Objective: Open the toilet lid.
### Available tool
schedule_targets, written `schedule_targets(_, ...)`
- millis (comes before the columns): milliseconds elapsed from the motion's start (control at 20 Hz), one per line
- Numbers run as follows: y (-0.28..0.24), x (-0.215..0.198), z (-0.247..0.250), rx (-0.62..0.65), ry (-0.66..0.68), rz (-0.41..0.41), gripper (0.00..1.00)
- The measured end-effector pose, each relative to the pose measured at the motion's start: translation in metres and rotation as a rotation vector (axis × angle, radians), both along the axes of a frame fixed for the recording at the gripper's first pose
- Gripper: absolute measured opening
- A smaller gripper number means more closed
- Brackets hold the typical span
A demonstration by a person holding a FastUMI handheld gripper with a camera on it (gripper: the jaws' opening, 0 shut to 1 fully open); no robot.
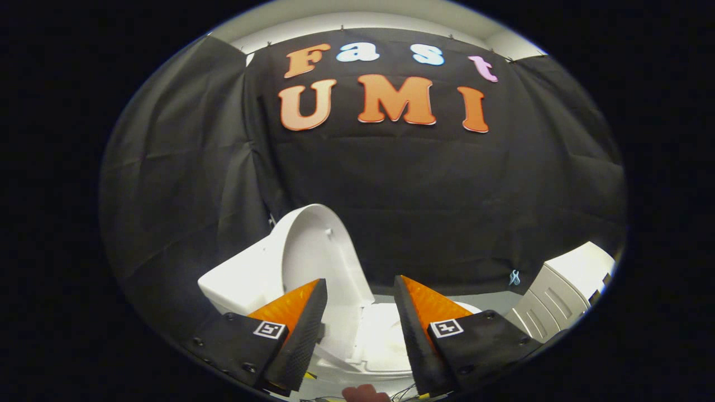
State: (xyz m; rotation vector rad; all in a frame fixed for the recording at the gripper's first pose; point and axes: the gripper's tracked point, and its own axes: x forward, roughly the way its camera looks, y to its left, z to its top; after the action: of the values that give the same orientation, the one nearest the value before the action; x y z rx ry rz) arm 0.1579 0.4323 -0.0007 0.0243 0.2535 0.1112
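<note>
The toilet lid (318, 251) already stands raised just beyond the gripper (360, 296), at about eleven o'clock from the fingertips, its long axis running upward and leaning back toward the tank (240, 276). The fingers are spread apart, gripping nothing. Square coded markers sit on both fingers; I see no readable brand on the toilet.

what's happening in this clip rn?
A person is working a handheld gripper at a white toilet in a booth. The toilet lid is already raised, standing up against the tank just beyond the fingers. The fingers are spread apart with nothing between them, pointed over the open seat area. A white cabinet stands off to the side, and a bit of the hand shows below the fingers.
</note>
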Motion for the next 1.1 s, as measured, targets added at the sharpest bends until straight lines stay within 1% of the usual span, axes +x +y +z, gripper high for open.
schedule_targets(100,-0.042,0.010,0.012,0.010,-0.021,-0.055,0.79)
schedule_targets(200,-0.086,0.011,0.023,0.012,-0.044,-0.097,0.79)
schedule_targets(300,-0.128,0.008,0.029,0.007,-0.064,-0.119,0.79)
schedule_targets(450,-0.199,-0.004,0.032,-0.049,-0.059,-0.162,0.79)
schedule_targets(600,-0.255,-0.017,0.038,-0.075,-0.051,-0.205,0.79)
schedule_targets(800,-0.308,-0.035,0.045,-0.069,-0.065,-0.233,0.79)
schedule_targets(1000,-0.351,-0.056,0.039,-0.050,-0.068,-0.246,0.79)
schedule_targets(1100,-0.378,-0.071,0.032,-0.044,-0.075,-0.276,0.79)
